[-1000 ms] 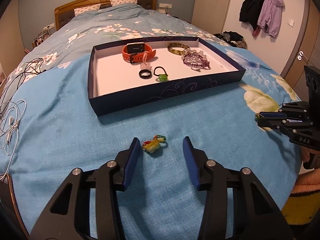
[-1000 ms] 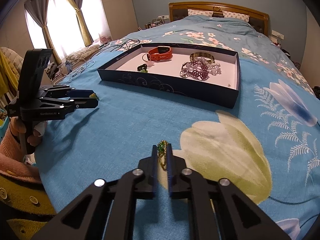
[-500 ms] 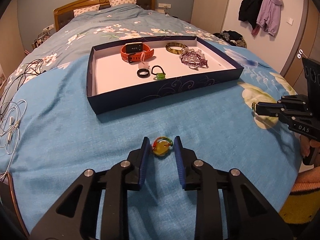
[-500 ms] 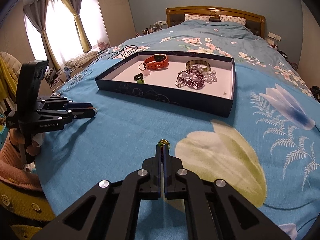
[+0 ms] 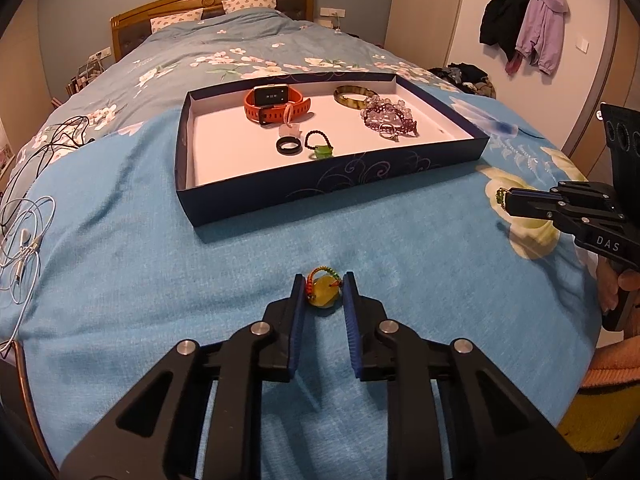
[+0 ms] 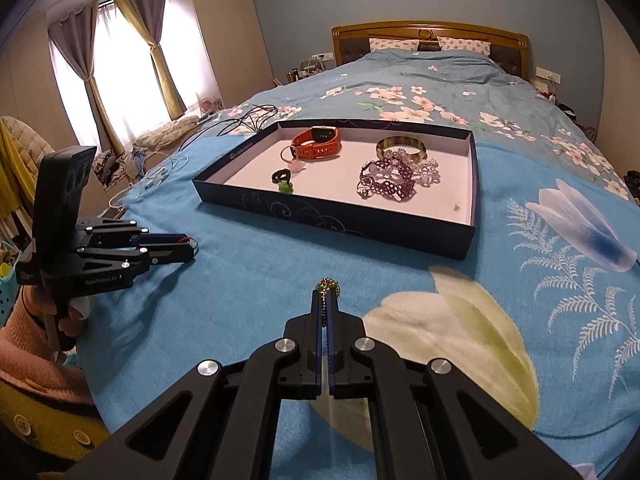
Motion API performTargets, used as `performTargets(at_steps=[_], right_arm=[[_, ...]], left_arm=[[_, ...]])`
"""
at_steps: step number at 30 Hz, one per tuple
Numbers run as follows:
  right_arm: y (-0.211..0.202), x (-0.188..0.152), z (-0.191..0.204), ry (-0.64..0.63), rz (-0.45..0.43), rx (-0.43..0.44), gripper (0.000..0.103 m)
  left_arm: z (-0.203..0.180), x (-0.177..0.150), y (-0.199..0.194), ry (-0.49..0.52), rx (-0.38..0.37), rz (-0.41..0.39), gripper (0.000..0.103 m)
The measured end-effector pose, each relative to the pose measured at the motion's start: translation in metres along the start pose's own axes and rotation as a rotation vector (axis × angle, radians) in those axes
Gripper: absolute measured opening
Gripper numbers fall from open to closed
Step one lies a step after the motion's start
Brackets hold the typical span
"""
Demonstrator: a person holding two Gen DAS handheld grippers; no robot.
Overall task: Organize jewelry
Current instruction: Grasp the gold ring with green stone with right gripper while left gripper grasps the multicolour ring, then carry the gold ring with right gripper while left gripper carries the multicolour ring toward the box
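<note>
Left tool (image 5: 323,292) low over bed (image 5: 240,240), pads pinching a charm (image 5: 322,293); right tool (image 6: 326,294) clamped on a chain (image 6: 329,285).

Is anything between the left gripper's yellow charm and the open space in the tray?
Only the tray's near wall. Otherwise bare blanket lies between the yellow charm in the left gripper and it.

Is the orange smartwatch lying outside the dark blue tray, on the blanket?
No, the orange smartwatch lies inside the dark blue tray, near its far wall, next to the other jewelry.
</note>
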State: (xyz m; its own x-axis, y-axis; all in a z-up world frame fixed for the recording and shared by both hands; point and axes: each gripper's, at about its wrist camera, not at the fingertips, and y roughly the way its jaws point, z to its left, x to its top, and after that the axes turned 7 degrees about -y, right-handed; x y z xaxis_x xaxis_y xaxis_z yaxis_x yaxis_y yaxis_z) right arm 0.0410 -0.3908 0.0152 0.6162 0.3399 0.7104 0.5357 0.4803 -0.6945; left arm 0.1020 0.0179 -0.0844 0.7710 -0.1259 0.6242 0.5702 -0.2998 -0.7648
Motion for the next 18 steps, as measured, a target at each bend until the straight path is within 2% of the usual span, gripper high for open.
performTargets(at_steps=[18], right_arm=[[-0.003,0.016,0.003,-0.001,-0.06,-0.001,0.001]], left_arm=[[-0.012,0.017,-0.017,-0.001,-0.037,-0.083,0.019]])
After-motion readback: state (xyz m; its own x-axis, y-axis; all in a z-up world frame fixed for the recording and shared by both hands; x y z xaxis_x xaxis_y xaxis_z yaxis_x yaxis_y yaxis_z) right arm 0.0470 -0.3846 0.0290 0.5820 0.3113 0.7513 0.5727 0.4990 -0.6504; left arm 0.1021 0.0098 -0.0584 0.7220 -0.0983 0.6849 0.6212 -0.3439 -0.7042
